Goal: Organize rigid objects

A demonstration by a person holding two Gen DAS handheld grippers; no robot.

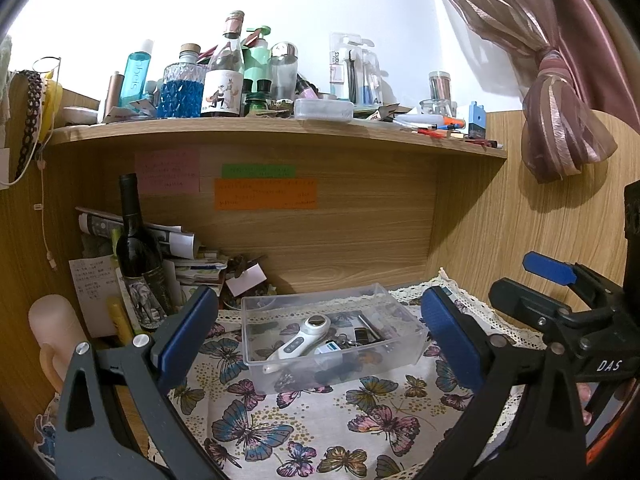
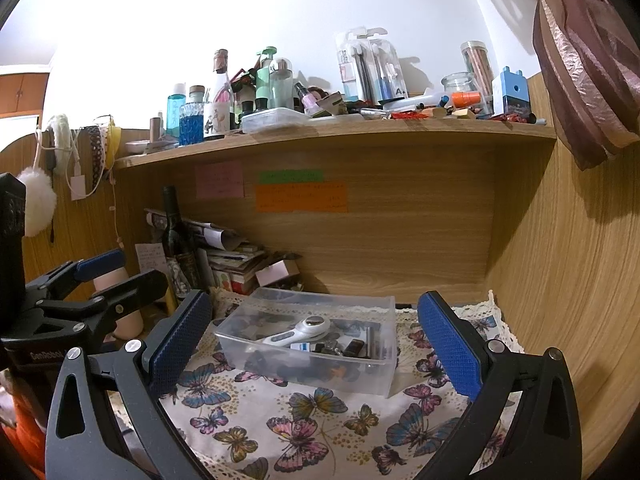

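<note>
left gripper (image 1: 320, 332) held spread, empty | right gripper (image 2: 314, 336) held spread, empty | clear bin (image 1: 332, 336) set on butterfly-cloth surface (image 1: 320, 432), far centre, white handheld device (image 1: 298, 342) laid inside

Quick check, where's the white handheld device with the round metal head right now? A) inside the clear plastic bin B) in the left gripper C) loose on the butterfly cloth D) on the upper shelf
A: the white handheld device lies inside the clear plastic bin, its round head toward the back, beside small dark items; both the left gripper and right gripper are open and hold nothing.
</note>
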